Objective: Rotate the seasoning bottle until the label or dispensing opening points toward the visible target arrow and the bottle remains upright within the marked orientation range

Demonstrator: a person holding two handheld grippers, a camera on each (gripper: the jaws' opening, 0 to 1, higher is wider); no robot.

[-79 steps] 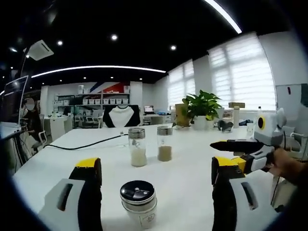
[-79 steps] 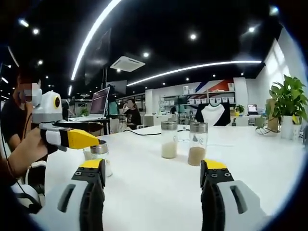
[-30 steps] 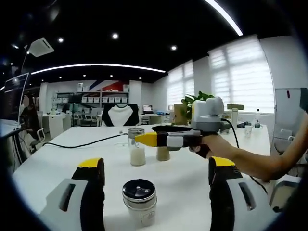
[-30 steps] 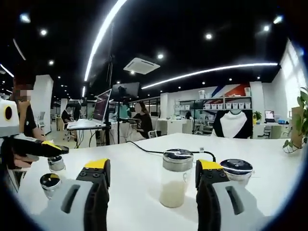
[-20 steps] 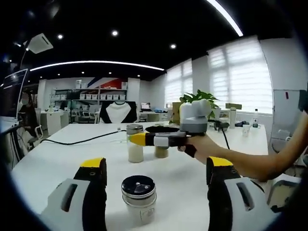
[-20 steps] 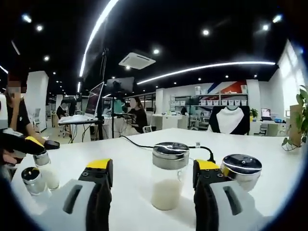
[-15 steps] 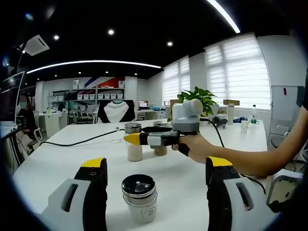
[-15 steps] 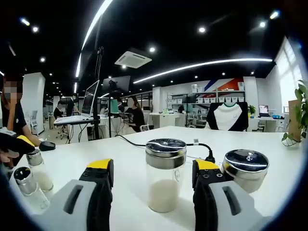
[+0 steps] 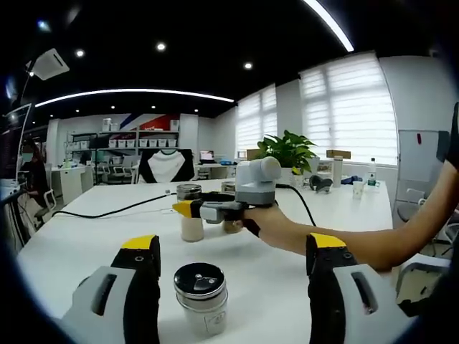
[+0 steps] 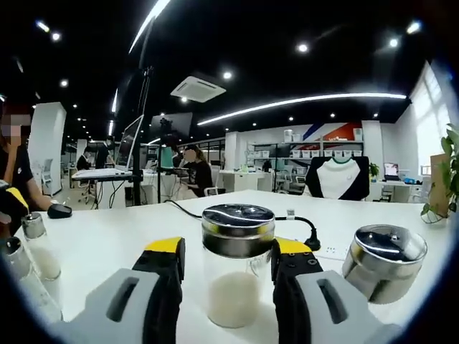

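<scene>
Between the two jaws of my right gripper stands a glass seasoning bottle with a silver lid and white powder; the jaws sit against its sides. Across the table that same right gripper, held by a hand, meets the upright white-powder bottle. My left gripper is open, its jaws wide apart on either side of a short jar with a dark shaker lid, touching neither side. No arrow mark is visible on the white table.
A second silver-lidded bottle stands just right of the held one. Two small shakers are at the far left. A black cable runs over the table's back, and a potted plant stands beyond. A person's forearm reaches in from the right.
My right gripper has moved in around the white-powder bottle and its jaws have narrowed onto it. The left gripper stays open about the short jar.
</scene>
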